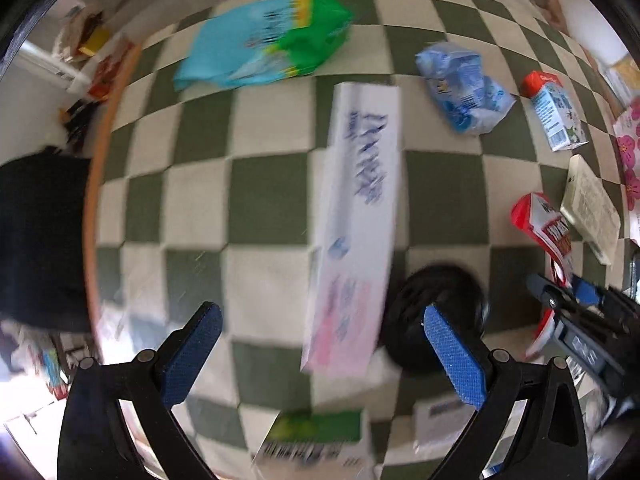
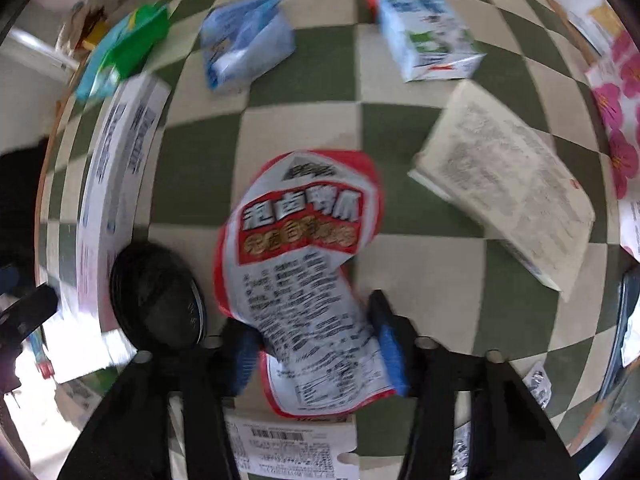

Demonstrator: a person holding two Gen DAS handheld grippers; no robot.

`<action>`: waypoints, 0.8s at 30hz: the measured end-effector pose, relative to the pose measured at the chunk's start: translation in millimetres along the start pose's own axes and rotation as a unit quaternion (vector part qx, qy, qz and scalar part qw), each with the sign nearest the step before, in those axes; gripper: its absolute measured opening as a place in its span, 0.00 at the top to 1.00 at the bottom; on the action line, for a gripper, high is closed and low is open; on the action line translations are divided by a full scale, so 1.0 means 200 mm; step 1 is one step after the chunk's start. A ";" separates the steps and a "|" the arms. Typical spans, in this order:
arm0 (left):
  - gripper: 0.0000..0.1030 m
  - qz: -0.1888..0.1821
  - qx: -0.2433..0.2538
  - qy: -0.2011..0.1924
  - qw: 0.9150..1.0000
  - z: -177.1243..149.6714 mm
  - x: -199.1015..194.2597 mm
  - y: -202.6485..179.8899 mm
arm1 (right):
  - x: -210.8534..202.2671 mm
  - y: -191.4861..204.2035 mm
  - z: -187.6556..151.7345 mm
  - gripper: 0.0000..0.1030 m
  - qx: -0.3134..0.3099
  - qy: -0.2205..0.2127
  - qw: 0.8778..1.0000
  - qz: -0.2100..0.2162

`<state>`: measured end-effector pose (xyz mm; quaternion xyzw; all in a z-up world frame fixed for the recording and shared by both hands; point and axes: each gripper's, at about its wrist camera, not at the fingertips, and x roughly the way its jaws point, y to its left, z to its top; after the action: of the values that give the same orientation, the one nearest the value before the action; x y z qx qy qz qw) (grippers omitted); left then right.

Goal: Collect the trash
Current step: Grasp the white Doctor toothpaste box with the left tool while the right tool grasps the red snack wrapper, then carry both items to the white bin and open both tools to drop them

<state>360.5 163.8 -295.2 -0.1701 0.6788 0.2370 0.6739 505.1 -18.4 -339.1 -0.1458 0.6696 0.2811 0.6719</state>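
In the left wrist view our left gripper [image 1: 322, 354] sits at the bottom of the frame with its blue pads spread wide, nothing between them. Upper left of centre there's a teal-and-green bag [image 1: 268, 40] on the checkered desk [image 1: 264, 200]. Dead centre runs a long white box [image 1: 360, 216] with blue lettering, blurred, and just right of its lower end a black round lid [image 1: 440, 304]. Further right: a crumpled blue wrapper [image 1: 464, 88], a small milk carton [image 1: 554, 112] with a red top, and a cream-coloured booklet [image 1: 592, 208].

Over in the right wrist view, the white box [image 2: 112, 200] curves down the left side, with the black lid [image 2: 156, 296] just beside it. At the centre our right gripper [image 2: 316, 348] is pinching a red-and-white snack wrapper [image 2: 304, 264] — pads pressed on its lower part, upper part sticking out ahead over the desk [image 2: 200, 176]. The blue wrapper [image 2: 244, 40] and milk carton [image 2: 424, 32] lie along the top, and the booklet [image 2: 504, 184] lies at the right — well apart from the gripper.
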 end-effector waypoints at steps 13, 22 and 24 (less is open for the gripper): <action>0.59 -0.014 0.012 0.031 0.999 0.30 0.24 0.01 | 0.00 -0.07 0.11 0.59 0.044 0.011 0.999 -0.020; 0.60 0.011 0.007 0.009 1.000 0.23 0.21 0.03 | 0.06 0.08 0.13 0.62 0.024 -0.007 0.997 -0.070; 0.60 0.017 0.006 -0.003 1.000 0.20 0.13 0.00 | 0.05 0.07 0.13 0.65 0.023 -0.014 0.998 -0.065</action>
<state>393.1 188.1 -321.1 -0.1541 0.6806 0.2450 0.6731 517.8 9.8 -345.8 -0.1700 0.6554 0.2232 0.7012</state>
